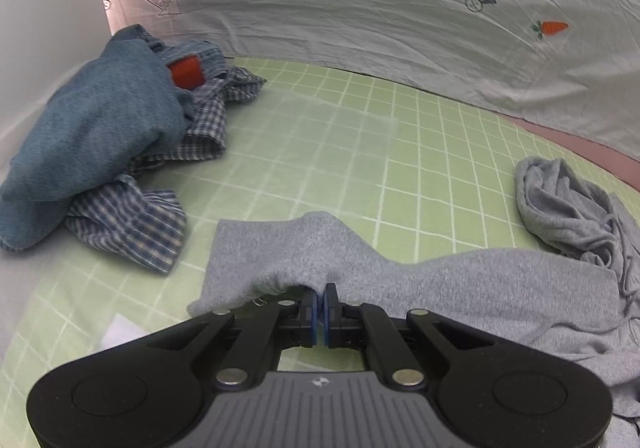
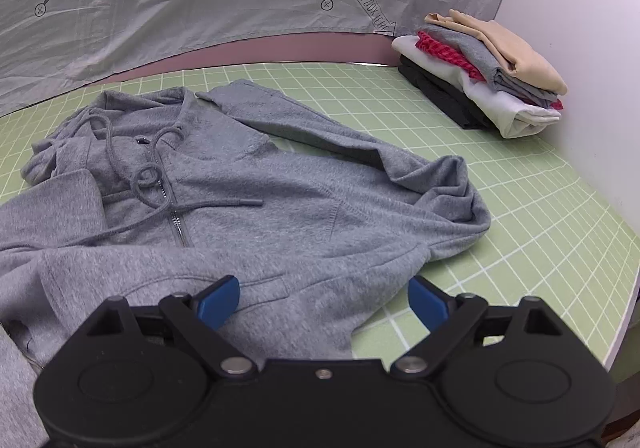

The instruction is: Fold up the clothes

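On the green gridded surface (image 2: 540,208) lies a grey zip hoodie (image 2: 256,184), spread front-up with its zipper partly shut and its drawstring (image 2: 148,176) curled in loops over the chest. One sleeve (image 2: 320,128) is folded across the body, and the fabric bunches in a ridge at the right side in the right wrist view.

Only the left wrist view shows the heap of unfolded clothes (image 1: 100,144) at the far left: a blue denim-coloured garment over a blue checked shirt, with a red-orange patch showing between them. It also shows the left claw (image 1: 320,298), its blue pads pressed together and pinching an edge of the grey hoodie (image 1: 320,248), which rises slightly at the pinch. The bunched hood lies at the right edge of that view.

Only the right wrist view shows the stack of folded clothes (image 2: 480,68) at the far right corner of the surface: tan on top, then grey, red striped, white and black. Its right claw (image 2: 324,298) stands spread wide above the hoodie's lower hem, with nothing between its pads.

Behind the surface hangs a pale grey sheet (image 1: 360,8) printed with carrots (image 1: 552,27), small circled crosses and an arrow-shaped box with lettering too distorted to read.
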